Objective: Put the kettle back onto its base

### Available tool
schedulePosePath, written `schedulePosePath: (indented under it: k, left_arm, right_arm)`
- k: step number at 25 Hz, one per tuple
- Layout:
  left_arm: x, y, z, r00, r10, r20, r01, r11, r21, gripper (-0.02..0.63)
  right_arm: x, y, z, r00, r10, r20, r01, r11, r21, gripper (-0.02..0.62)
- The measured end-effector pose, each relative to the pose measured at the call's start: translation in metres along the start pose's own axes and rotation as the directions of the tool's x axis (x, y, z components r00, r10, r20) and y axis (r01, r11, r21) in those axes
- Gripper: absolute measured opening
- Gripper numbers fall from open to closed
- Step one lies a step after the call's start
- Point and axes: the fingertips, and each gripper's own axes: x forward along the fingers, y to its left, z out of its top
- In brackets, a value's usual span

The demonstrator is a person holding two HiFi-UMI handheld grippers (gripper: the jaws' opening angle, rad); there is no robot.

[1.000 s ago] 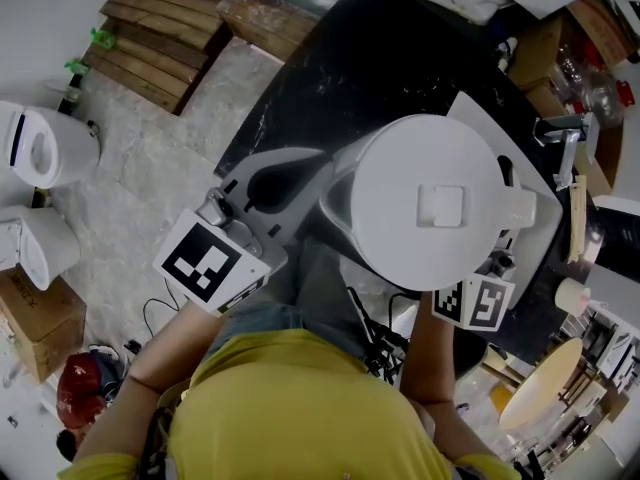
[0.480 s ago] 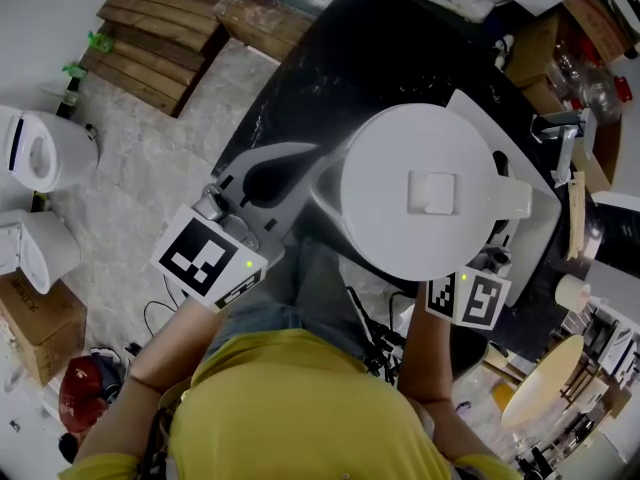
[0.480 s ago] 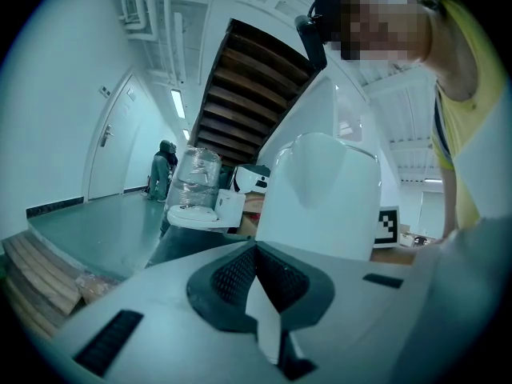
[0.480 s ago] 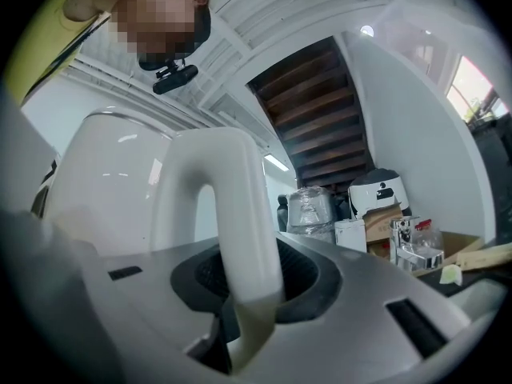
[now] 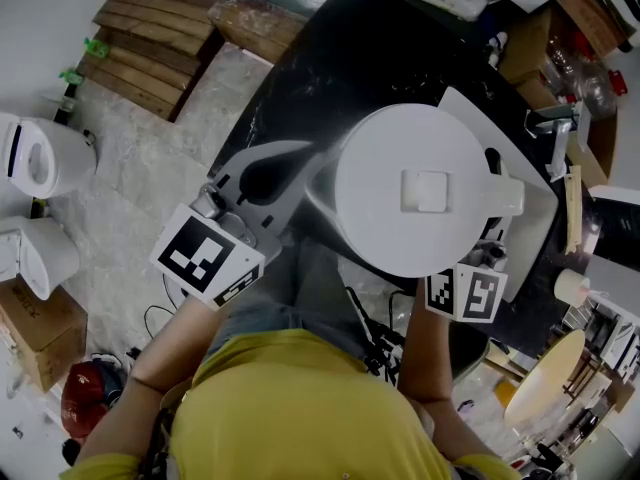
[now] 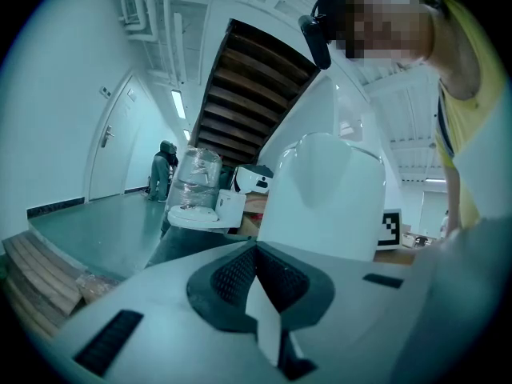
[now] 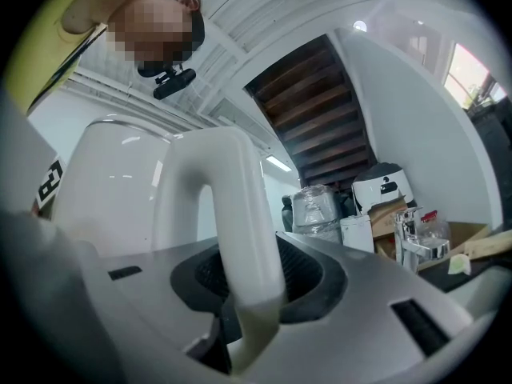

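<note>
From above, the white kettle (image 5: 425, 193) hangs over the black table (image 5: 340, 58), lid up and spout toward the left. My right gripper (image 5: 492, 243) sits mostly under it, shut on the kettle's curved handle (image 7: 232, 214), which runs down between its dark pads. In the left gripper view the kettle (image 6: 320, 198) stands straight ahead, spout facing me. My left gripper (image 5: 285, 168) stays just left of the spout and apart from it. Its pads meet at the tips with nothing held. The kettle hides what lies directly under it, so no base shows.
A flat white board (image 5: 478, 113) lies on the table under the kettle's far side. A metal tap (image 5: 555, 133) and boxes stand at the right. Wooden planks (image 5: 160, 33) and white appliances (image 5: 40, 153) are on the floor at the left.
</note>
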Motion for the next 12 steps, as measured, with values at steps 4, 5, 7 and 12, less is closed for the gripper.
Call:
schedulePosePath:
  k: [4, 5, 7, 12]
  left_arm:
    - [0.0, 0.0, 0.002, 1.0, 0.004, 0.002, -0.004, 1.0, 0.001, 0.002]
    - [0.0, 0.0, 0.003, 1.0, 0.006, 0.005, -0.006, 1.0, 0.001, 0.002]
    - [0.0, 0.0, 0.005, 1.0, 0.01, 0.012, -0.01, 1.0, -0.003, 0.002]
    - [0.001, 0.0, 0.006, 1.0, 0.023, 0.015, -0.023, 1.0, 0.001, 0.002]
  right_arm:
    - [-0.013, -0.007, -0.013, 0.998, -0.017, -0.055, 0.018, 1.0, 0.01, 0.125]
    - [-0.014, -0.009, -0.013, 0.998, -0.03, -0.059, 0.031, 0.999, 0.014, 0.135]
    - [-0.015, -0.01, -0.011, 0.998, -0.048, -0.051, 0.05, 0.999, 0.021, 0.172]
    - [-0.016, -0.011, -0.008, 0.995, -0.076, -0.059, 0.076, 0.997, 0.0, 0.195]
